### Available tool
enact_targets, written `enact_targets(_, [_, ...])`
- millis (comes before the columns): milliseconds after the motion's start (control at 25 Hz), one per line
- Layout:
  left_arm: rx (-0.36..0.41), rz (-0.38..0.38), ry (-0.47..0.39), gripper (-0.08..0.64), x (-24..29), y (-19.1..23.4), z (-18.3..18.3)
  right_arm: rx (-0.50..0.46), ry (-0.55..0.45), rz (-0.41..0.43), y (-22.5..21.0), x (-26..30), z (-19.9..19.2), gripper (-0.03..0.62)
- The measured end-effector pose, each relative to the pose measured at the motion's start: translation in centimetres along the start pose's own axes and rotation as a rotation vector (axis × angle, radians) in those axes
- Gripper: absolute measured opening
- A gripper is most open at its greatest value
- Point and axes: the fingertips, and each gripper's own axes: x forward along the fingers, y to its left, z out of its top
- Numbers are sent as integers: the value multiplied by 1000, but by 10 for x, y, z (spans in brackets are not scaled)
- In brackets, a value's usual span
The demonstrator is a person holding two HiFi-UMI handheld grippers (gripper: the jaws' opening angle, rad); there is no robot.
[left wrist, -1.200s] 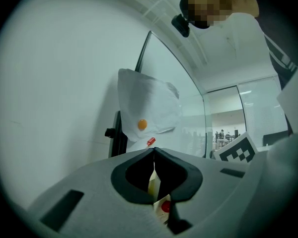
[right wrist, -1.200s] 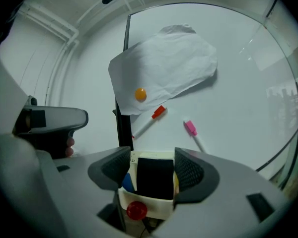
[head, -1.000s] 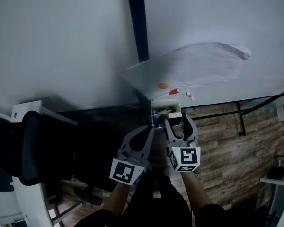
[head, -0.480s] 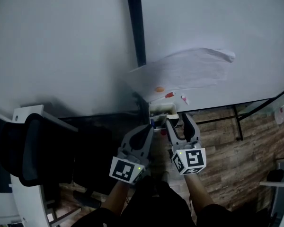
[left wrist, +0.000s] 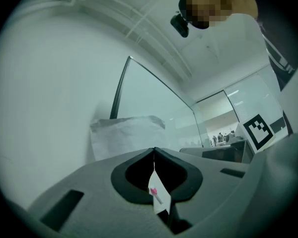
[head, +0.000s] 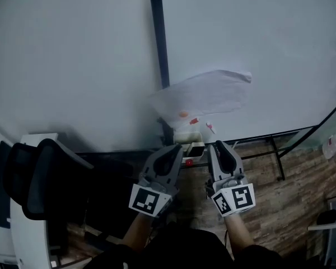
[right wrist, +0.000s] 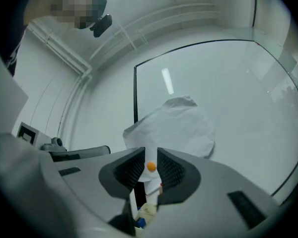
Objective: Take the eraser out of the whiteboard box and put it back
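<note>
board (head: pixel 257 38): white, fills the upper right of the head view; a dark strip runs down its left edge
sheet (head: pixel 213 91): crumpled white paper on the board, just above the box
magnet (head: pixel 182 114): orange dot on the sheet's lower part
box (head: pixel 189 135): small and pale, under the board's lower edge; ahead of the grippers, near their tips
eraser: cannot be picked out; the box's contents are too small and dim to tell apart; neither gripper holds it
left gripper (head: pixel 177 148): jaws pressed together tip to tip, nothing in them; beside the right one, pointing toward the box
right gripper (head: pixel 218 145): jaws have just been closing; a narrow gap is left and nothing is gripped; only the sheet and magnet show through the gap
red thing (head: pixel 189 162): small, just below the box, between the two grippers
chair (head: pixel 50 189): dark, at the left, well apart from the box
floor (head: pixel 291 206): wood planks at the lower right
</note>
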Motion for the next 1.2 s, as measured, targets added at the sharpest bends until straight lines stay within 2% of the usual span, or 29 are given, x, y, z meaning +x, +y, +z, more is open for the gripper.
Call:
enact_targets(440, [88,-8,-85,6,-6,-32,45,-37,-117,56,12,-32,52,28])
enact_targets(640, [104,-6,-95,6,-5,-40,50,-49,-138,53,10,-38,58,5])
enact_targets(1200, [103,-1,-88,6,-7,-50,50,-49,-133,56,7,-50,60,3])
